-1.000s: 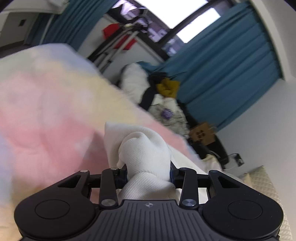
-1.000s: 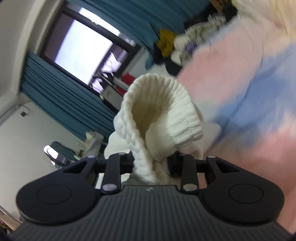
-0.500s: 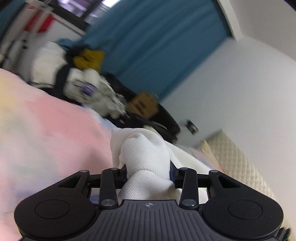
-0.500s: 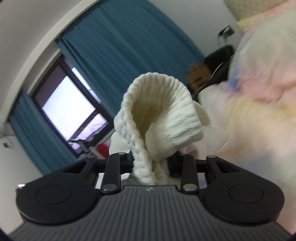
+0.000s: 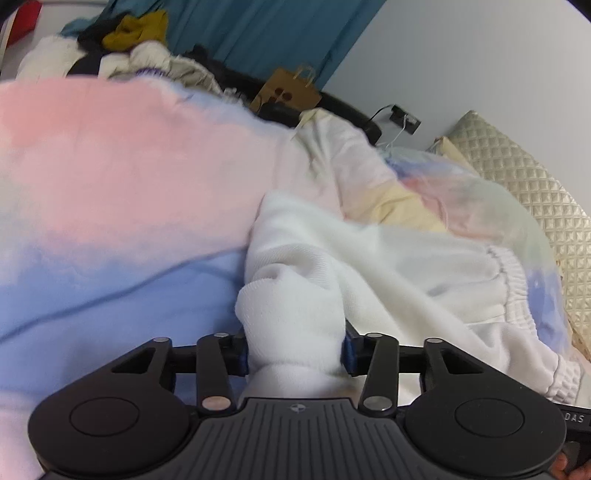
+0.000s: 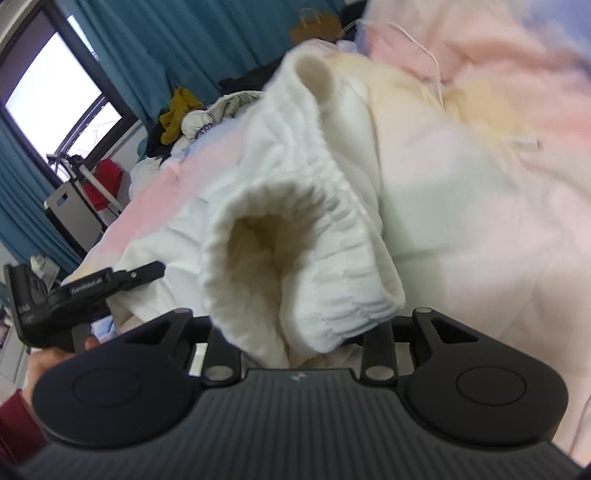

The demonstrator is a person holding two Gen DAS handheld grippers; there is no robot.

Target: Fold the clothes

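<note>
Left gripper [image 5: 295, 349]: my jaws have just been widening, yet white fleece still bunches between the pads.
White garment [image 5: 388, 266]: lies on the pastel blanket [image 5: 110, 166], spanning both grippers (soft, light and floppy, I judge).
Right gripper [image 6: 299, 338]: clenched on the ribbed cuff [image 6: 295, 236].
Hold: I'd take the stitched cuff and hem, which look firmer to pinch.

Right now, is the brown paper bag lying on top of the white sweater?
No, the brown paper bag stands far back by the teal curtain, well away from the white sweater.
</note>
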